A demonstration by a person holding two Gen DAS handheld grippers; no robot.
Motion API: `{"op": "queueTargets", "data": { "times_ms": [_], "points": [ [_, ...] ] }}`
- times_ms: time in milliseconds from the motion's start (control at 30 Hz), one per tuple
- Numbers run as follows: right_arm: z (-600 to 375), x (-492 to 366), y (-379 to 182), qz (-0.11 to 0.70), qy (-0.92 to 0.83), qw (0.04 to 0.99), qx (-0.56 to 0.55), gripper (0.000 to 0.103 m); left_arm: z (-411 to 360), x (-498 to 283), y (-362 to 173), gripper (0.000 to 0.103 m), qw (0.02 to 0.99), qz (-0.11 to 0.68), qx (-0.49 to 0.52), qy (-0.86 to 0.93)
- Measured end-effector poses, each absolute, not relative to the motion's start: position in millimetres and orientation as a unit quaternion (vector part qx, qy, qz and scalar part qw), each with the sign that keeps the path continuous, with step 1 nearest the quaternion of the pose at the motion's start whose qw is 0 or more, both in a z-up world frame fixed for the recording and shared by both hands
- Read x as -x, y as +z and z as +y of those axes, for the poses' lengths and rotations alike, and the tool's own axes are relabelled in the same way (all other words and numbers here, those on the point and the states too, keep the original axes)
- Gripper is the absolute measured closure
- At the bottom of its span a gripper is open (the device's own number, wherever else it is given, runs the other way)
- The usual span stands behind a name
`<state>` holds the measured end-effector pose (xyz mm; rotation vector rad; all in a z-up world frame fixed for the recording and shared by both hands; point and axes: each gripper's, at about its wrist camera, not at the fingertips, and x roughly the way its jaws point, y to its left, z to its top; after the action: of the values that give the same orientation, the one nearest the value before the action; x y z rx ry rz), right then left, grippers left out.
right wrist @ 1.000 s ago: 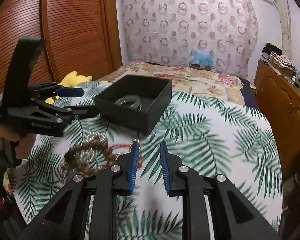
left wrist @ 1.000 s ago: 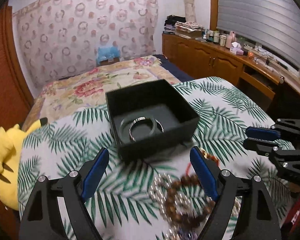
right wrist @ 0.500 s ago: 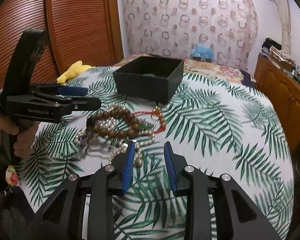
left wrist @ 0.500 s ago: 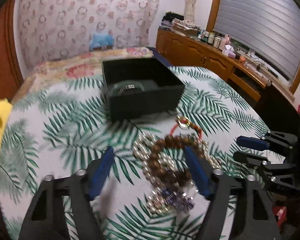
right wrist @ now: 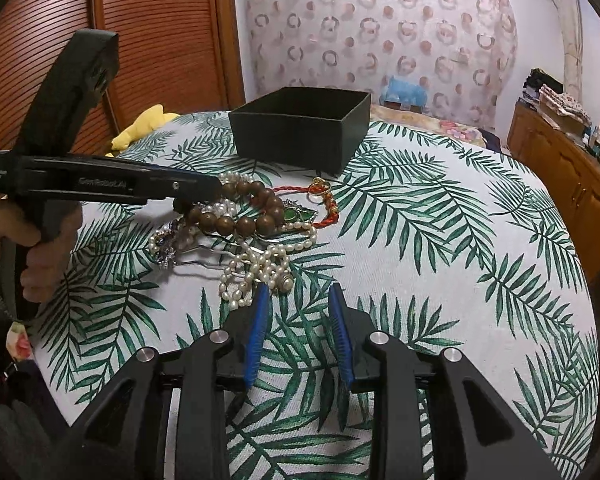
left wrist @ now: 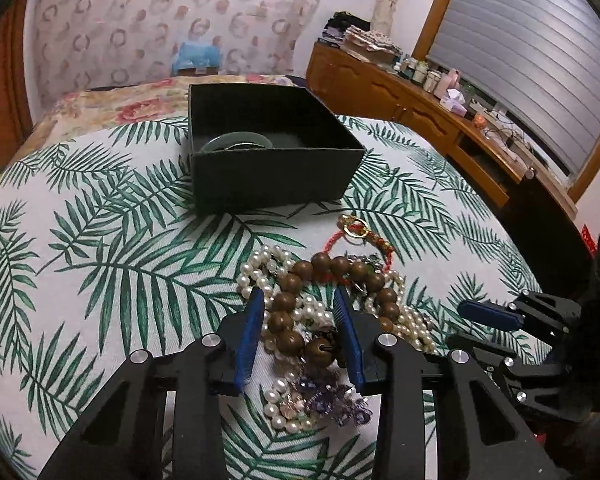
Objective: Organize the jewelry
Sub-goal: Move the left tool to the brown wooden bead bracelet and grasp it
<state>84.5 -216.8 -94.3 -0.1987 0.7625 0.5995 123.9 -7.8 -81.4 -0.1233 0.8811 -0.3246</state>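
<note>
A tangle of jewelry lies on the palm-leaf cloth: a brown wooden bead bracelet (left wrist: 300,312) (right wrist: 236,216), pearl strands (left wrist: 260,268) (right wrist: 260,268), a red cord with a gold ring (left wrist: 356,232) (right wrist: 320,196) and a purple piece (left wrist: 332,396). My left gripper (left wrist: 300,312) is open, its jaws straddling the near side of the wooden bracelet; it also shows in the right wrist view (right wrist: 204,188). My right gripper (right wrist: 296,304) is open and empty, just short of the pearls. A black box (left wrist: 276,184) (right wrist: 296,140) behind the pile holds a green bangle (left wrist: 236,144).
A yellow plush toy (right wrist: 140,132) lies at the table's far left edge. A wooden sideboard (left wrist: 420,120) with bottles stands to the right. A floral bed (left wrist: 120,108) is behind the table.
My left gripper has moved down and forward over the pile and its jaws have narrowed around the wooden bracelet. My right gripper has opened a little wider and come closer to the pearls.
</note>
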Motion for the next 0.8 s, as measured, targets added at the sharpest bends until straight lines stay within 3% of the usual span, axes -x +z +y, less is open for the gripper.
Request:
{"op": "queueTargets", "data": {
  "times_ms": [800],
  "points": [
    [-215,-81,-96,0.366,0.292,0.878,0.097,0.070,-4,-136,-92,0.073,0.875,0.456,0.035,-0.157]
  ]
}}
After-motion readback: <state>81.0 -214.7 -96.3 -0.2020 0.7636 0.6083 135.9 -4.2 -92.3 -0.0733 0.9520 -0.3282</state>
